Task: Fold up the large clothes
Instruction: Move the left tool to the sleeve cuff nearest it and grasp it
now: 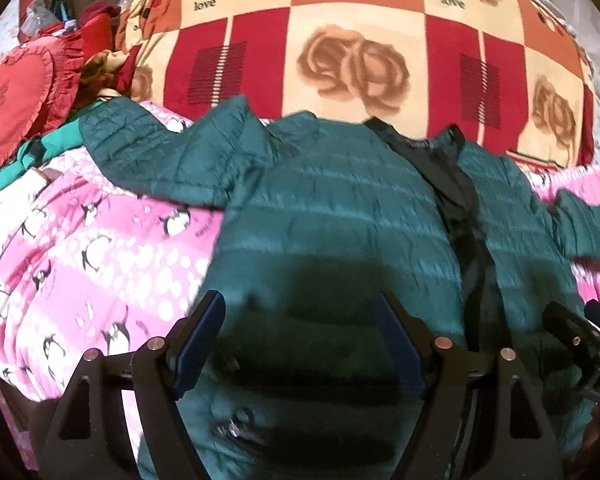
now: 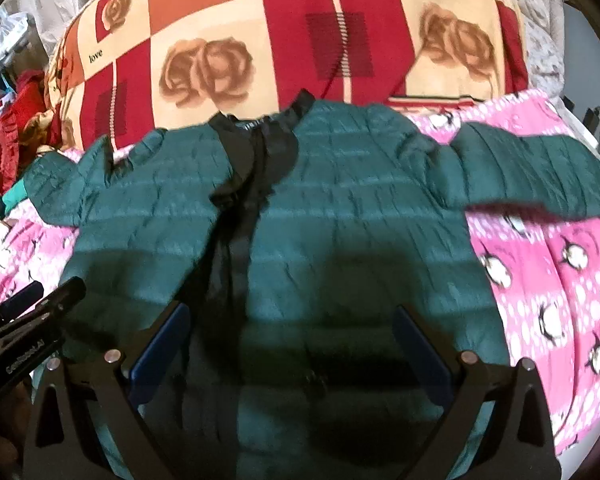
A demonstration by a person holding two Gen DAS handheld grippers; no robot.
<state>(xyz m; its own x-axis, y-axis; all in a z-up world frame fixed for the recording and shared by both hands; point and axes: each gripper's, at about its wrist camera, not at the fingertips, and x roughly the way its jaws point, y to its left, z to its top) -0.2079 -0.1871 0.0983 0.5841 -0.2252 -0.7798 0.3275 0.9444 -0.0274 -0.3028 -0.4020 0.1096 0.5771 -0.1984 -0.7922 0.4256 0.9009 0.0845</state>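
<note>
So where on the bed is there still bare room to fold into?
Bare pink sheet lies left of the jacket, below its left sleeve. More shows below the right sleeve. The red pillow corner is crowded, and the checked blanket borders the collar.

A bed covered by a pink penguin-print sheet carries a teal quilted jacket spread flat, sleeves out. Beyond the jacket's collar lies a red-and-cream rose-patterned blanket; left of it, a red frilled cushion.
</note>
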